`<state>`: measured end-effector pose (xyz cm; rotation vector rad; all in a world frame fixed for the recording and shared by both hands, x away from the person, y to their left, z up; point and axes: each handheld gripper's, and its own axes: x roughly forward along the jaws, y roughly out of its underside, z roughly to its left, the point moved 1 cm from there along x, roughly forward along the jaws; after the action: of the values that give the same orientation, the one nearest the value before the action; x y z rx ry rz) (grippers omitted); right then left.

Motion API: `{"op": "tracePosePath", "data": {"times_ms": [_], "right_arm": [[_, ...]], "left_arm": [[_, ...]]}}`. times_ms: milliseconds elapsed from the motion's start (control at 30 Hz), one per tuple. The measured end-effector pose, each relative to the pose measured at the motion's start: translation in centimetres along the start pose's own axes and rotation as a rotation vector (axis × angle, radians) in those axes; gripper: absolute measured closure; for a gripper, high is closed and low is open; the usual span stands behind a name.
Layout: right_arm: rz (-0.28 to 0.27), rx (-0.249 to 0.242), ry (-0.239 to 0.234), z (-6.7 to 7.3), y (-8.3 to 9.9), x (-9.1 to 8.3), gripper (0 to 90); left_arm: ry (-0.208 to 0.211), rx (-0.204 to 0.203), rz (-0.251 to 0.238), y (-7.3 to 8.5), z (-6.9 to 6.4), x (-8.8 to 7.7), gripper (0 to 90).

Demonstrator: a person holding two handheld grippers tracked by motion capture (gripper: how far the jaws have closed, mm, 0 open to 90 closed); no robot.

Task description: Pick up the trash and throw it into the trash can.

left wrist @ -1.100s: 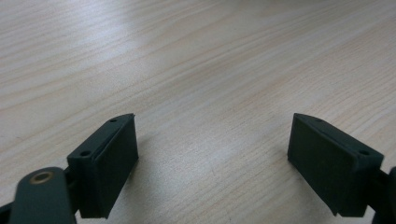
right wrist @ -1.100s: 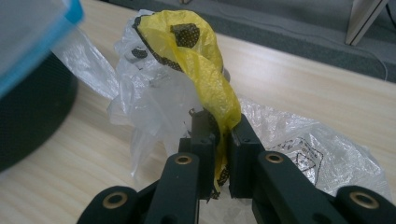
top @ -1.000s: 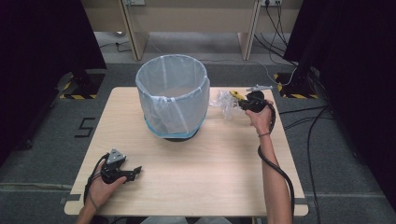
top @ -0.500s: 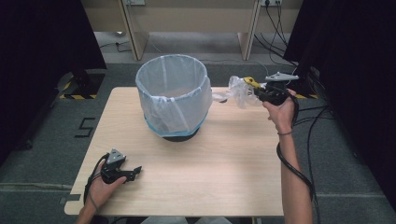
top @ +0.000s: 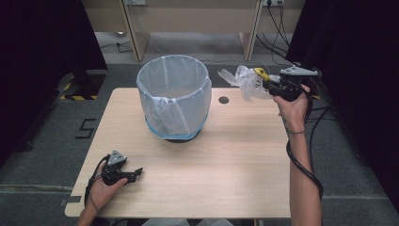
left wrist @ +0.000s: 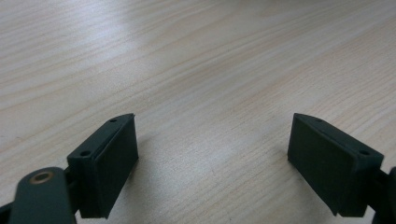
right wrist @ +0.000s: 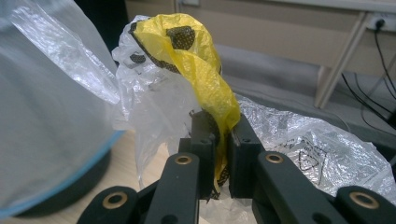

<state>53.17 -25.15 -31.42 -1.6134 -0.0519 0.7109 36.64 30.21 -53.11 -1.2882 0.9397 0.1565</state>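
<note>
Right gripper pinches a crumpled clear-and-yellow plastic bag, held in the air above the table, just right of the lined bin. Left gripper rests near the table's front-left corner; jaws spread, nothing between them.

black claws with brass pivots, black cables.

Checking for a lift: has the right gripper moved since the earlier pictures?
Yes. The right gripper, shut on the plastic bag, has risen off the table, right of the bin.
</note>
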Motion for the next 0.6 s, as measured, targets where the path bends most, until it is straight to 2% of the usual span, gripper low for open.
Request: {"op": "tracePosePath", "data": {"times_ms": [233,433,600], "right_arm": [[-0.057,-0.023,-0.052,2.0,-2.7,-0.2,83.1],[-0.074,-0.043,-0.105,4.2,-4.4,0.4,83.0],[-0.08,-0.094,-0.13,6.4,-5.9,0.9,82.9]], "left_arm": [[0.0,0.001,0.0,0.0,0.0,0.0,15.1],[0.0,0.001,0.0,0.0,0.0,0.0,15.1],[0.0,0.001,0.0,0.0,0.0,0.0,15.1]]}}
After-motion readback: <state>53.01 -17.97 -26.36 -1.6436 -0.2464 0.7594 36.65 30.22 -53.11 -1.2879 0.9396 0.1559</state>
